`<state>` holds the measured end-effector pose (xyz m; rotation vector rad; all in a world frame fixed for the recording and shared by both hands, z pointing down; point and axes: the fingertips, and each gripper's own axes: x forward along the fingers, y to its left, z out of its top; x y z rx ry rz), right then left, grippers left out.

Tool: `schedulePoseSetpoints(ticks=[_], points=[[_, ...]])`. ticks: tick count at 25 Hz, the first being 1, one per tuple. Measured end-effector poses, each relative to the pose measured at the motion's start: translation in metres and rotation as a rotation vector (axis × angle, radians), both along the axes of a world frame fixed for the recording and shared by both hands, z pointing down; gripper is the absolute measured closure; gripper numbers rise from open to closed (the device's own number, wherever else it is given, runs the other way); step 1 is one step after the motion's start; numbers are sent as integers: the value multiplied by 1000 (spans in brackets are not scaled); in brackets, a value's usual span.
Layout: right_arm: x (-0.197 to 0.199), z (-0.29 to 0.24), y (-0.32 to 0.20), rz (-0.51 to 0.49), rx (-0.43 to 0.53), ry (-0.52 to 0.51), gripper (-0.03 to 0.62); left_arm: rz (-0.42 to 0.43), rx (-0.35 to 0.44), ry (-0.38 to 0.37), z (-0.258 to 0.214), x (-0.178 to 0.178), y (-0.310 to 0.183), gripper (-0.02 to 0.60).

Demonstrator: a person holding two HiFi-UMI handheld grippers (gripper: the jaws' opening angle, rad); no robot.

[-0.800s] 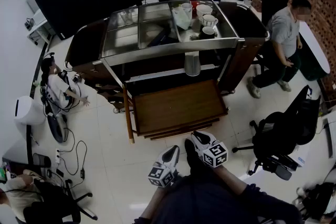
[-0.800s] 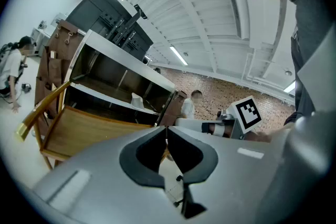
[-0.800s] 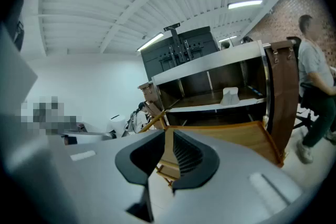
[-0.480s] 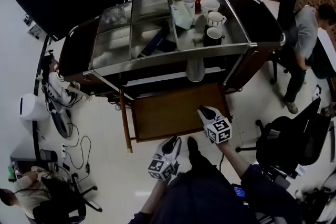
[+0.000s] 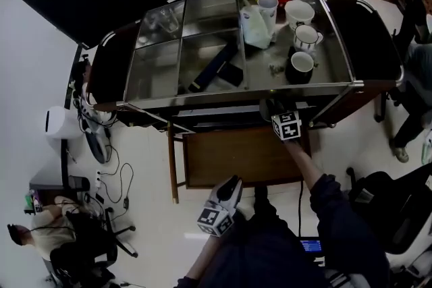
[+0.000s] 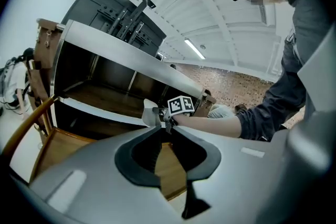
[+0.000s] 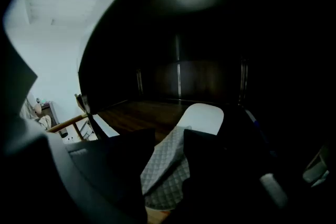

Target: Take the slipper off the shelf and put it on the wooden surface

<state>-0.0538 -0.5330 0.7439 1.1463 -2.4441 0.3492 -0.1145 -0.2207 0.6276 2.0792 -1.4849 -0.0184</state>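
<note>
Right tongs (image 7: 169, 145) now inside dark shelf (image 7: 131, 113), jaws astride half-hidden slipper (image 7: 202, 117)

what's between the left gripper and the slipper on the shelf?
The wooden surface, seen in the head view ahead of the left gripper; the left gripper view shows the slipper just beyond it.

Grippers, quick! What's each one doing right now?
Left gripper: nearly closed, holding nothing.
Right gripper: open, jaws either side of the quilted slipper on the shelf.
</note>
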Motion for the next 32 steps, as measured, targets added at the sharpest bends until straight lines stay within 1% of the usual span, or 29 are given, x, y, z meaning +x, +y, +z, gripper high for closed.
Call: schedulePoseSetpoints(ticks=[3, 4, 5, 6, 9, 13, 16, 18, 21, 23, 25, 26, 27, 29, 32], points=[[4, 31, -18, 55, -59, 58, 436, -5, -11, -9, 12, -2, 2, 515], [4, 38, -20, 54, -78, 76, 468, -5, -9, -13, 12, -3, 2, 515], [4, 43, -20, 45, -86, 92, 534, -4, -3, -17, 10, -3, 1, 515], [4, 44, -18, 40, -85, 105, 559, -4, 4, -20, 9, -4, 0, 515], [9, 34, 2, 46, -72, 95, 582, -9, 21, -12, 8, -3, 2, 515], [15, 0, 66, -3, -9, 17, 586, 9, 47, 4, 6, 3, 1, 515], [29, -13, 135, -37, 37, 6, 586, 39, 62, 17, 7, 11, -1, 515], [45, 0, 182, -35, 18, 28, 586, 65, 62, 26, 10, 20, -1, 515], [73, 39, 232, 8, -73, 57, 586, 107, 67, 37, 11, 33, -1, 517], [89, 67, 245, 47, -138, 74, 586, 133, 71, 38, 10, 40, -2, 516], [101, 89, 245, 81, -187, 107, 582, 155, 70, 34, 10, 44, 0, 517], [105, 96, 243, 97, -195, 130, 560, 163, 67, 34, 11, 46, 3, 517], [110, 98, 239, 113, -193, 147, 554, 170, 63, 35, 12, 48, 7, 517], [118, 92, 233, 134, -174, 147, 559, 181, 64, 45, 12, 52, 13, 517], [123, 65, 231, 158, -132, 96, 568, 198, 76, 63, 11, 56, 17, 517]])
